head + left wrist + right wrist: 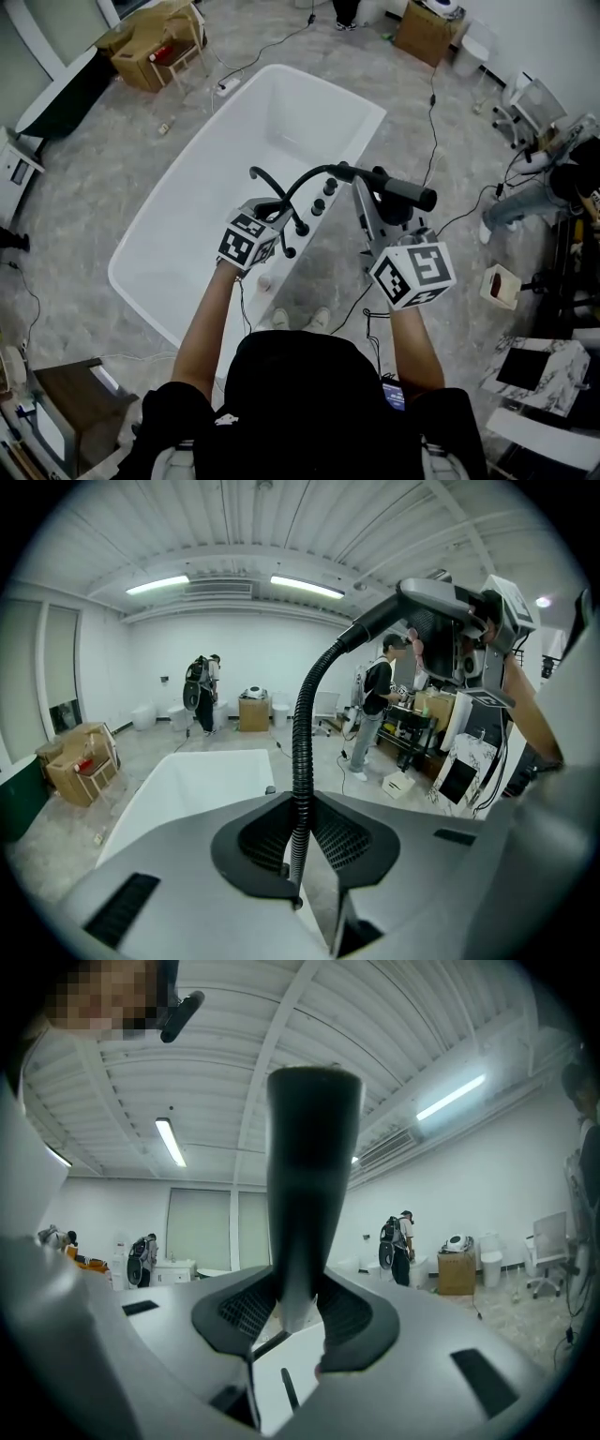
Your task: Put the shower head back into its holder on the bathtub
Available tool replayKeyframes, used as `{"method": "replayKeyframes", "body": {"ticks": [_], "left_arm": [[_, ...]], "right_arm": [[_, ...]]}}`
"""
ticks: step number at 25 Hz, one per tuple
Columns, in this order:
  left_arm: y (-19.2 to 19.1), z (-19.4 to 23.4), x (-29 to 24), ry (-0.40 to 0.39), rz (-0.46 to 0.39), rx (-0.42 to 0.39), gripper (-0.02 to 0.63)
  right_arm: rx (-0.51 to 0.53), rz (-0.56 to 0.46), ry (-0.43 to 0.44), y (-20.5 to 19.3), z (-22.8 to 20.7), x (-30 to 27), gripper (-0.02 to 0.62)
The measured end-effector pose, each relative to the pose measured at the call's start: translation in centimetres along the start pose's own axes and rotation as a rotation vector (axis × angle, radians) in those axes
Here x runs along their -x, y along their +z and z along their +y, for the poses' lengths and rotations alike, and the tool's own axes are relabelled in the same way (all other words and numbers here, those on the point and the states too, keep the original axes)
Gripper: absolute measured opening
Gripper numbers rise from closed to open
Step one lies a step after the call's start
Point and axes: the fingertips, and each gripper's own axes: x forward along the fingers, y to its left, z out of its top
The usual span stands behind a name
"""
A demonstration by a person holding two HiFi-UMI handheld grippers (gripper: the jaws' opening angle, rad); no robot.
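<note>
A black shower head hangs above the white bathtub's near rim, beside the black tap fittings. My right gripper is shut on its handle; in the right gripper view the handle stands upright between the jaws of that gripper. The black ribbed hose arcs from the head down to my left gripper, which is shut on it. In the left gripper view the hose runs up from that gripper to the shower head.
Cardboard boxes stand beyond the tub at upper left, another box at upper right. Cables trail over the floor. Chairs and equipment crowd the right side. Two people stand in the room's background.
</note>
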Motion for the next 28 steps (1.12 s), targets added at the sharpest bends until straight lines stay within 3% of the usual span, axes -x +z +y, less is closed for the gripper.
{"method": "replayKeyframes", "body": {"ticks": [12,28], "left_arm": [[-3.1,-1.2,-1.8,0.006,0.066,-0.003,0.074],[-9.7,-1.5,-3.8,-0.015,0.143,0.088,0.074]], "right_arm": [[-0.013,0.012,0.037,0.0,1.2,0.3,0.144],[-0.018,0.127,0.128,-4.2,4.5,-2.3,0.143]]}}
